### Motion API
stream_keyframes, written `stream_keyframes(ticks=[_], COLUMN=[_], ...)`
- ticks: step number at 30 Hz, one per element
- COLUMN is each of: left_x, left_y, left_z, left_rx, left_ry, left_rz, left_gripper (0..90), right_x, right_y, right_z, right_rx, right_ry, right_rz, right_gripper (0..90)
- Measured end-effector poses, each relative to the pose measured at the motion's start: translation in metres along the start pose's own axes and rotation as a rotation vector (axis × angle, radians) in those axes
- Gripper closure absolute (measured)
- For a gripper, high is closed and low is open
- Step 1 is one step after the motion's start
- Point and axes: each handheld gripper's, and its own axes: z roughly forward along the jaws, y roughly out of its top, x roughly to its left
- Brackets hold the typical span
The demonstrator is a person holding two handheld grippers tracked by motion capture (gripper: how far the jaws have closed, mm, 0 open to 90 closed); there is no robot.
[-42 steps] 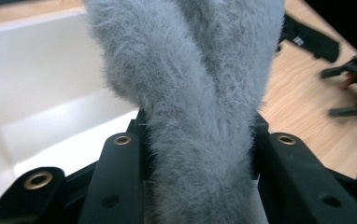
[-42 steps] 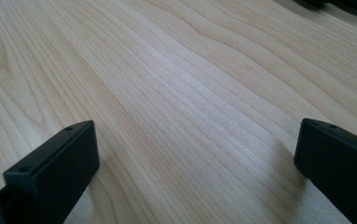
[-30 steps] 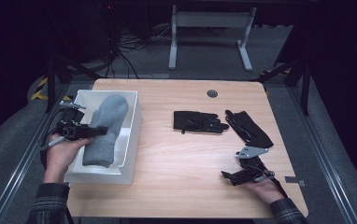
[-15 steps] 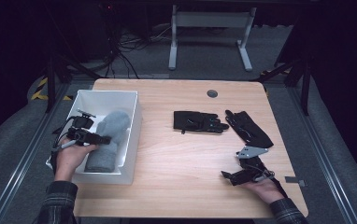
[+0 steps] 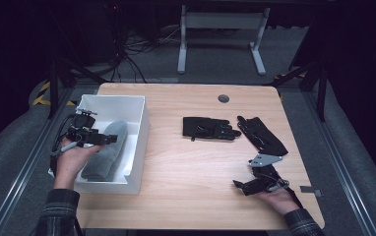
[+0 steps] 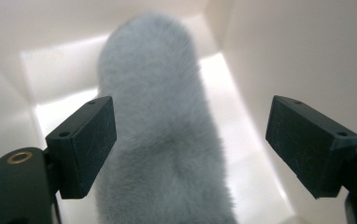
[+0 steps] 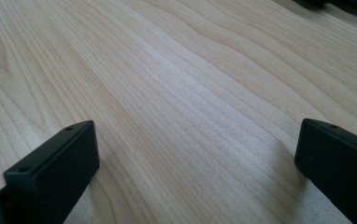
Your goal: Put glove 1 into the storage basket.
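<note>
A grey fuzzy mitten [image 5: 106, 152] lies in the white bin [image 5: 138, 141] at the table's left. My left gripper [image 5: 110, 138] hovers over its upper end. In the left gripper view the mitten [image 6: 160, 140] runs between the jaws of that gripper [image 6: 190, 135], which have just been opening. Both pads [image 6: 85, 140] stand clear of the fur. Two black gloves [image 5: 208, 129] [image 5: 262, 135] lie flat on the wood right of centre. My right gripper [image 5: 238, 186] rests open near the front right edge, and its own view shows the gripper [image 7: 197, 154] with bare wood between the jaws.
The bin's white walls [image 6: 303, 51] close in around the left gripper. A round grommet [image 5: 223, 98] sits near the table's far edge. A bare stretch of wooden tabletop [image 5: 191, 167] lies between the bin and the right hand.
The left jaws have spread apart and let go of the grey mitten, which has sunk from a raised, stretched pose to lie low in the bin. The right hand has stayed put.
</note>
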Motion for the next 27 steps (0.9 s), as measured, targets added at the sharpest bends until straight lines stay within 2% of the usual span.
stream_keyframes(ticks=[3,4,7,9,11,13,20,27], left_x=[-0.013,-0.021,-0.04,-0.044,-0.058,-0.069,-0.104,-0.144], left_y=[0.008,0.011,0.018,0.019,0.024,0.028,0.033,0.03], left_z=[-0.012,-0.016,-0.023,-0.023,-0.025,-0.025,-0.017,0.005], left_rx=[-0.022,-0.038,-0.052,-0.059,-0.074,-0.079,-0.107,-0.12], left_ry=[-0.009,-0.027,-0.033,-0.042,-0.075,-0.084,-0.143,-0.191], left_rz=[0.037,0.051,0.092,0.098,0.124,0.151,0.2,0.239], left_gripper=[17.1,17.1,16.6,16.3,16.0,15.8,15.5,15.4], right_x=[0.0,0.0,0.0,0.0,0.0,0.0,0.0,0.0], right_y=[0.0,0.0,0.0,0.0,0.0,0.0,0.0,0.0], right_z=[0.0,0.0,0.0,0.0,0.0,0.0,0.0,0.0], right_rx=[0.0,0.0,0.0,0.0,0.0,0.0,0.001,0.0], right_ry=[0.0,0.0,0.0,0.0,0.0,0.0,0.0,0.001], right_rz=[0.0,0.0,0.0,0.0,0.0,0.0,0.0,0.0], right_gripper=[0.0,0.0,0.0,0.0,0.0,0.0,0.0,0.0])
